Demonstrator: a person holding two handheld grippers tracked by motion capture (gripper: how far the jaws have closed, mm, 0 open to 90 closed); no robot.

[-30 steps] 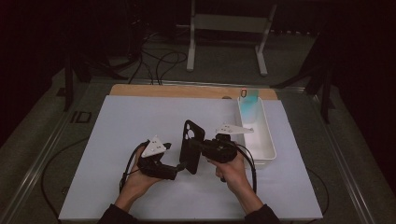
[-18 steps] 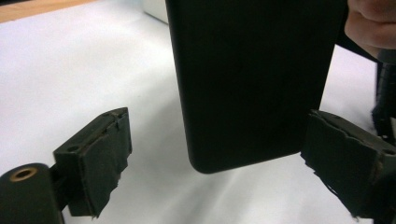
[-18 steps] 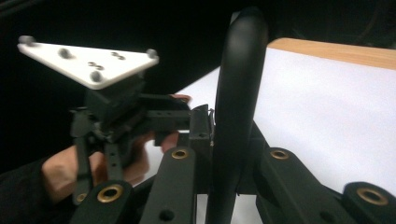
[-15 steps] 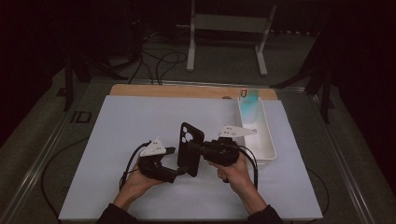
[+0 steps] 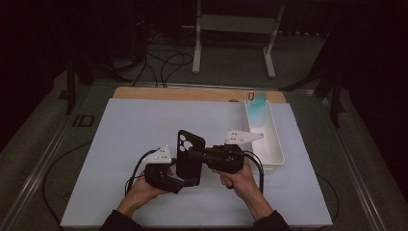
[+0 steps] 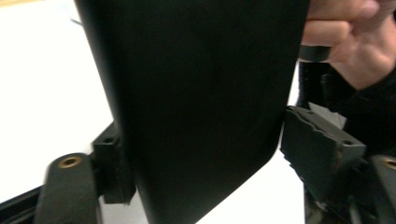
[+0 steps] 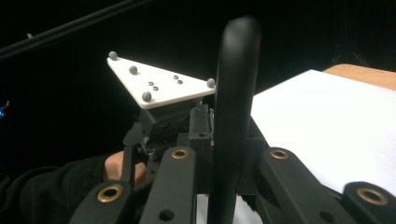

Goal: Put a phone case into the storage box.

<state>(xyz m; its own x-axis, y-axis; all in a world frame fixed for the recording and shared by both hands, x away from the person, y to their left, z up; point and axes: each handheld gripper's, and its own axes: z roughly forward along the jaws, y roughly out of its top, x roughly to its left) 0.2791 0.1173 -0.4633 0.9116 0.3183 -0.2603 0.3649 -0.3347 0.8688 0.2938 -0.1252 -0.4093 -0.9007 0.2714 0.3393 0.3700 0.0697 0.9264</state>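
Black phone case (image 5: 188, 156) held upright over the white mat (image 5: 120, 144) near its front edge; right gripper (image 5: 198, 156) clamped on its side edge; left gripper (image 5: 185, 182) jaws just closing around its lower end, right pad not touching; white bin (image 5: 274, 144) just right; open mat left and behind.

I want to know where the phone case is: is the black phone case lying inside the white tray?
No, the black phone case is held upright between the two grippers over the white sheet, to the left of the white tray.
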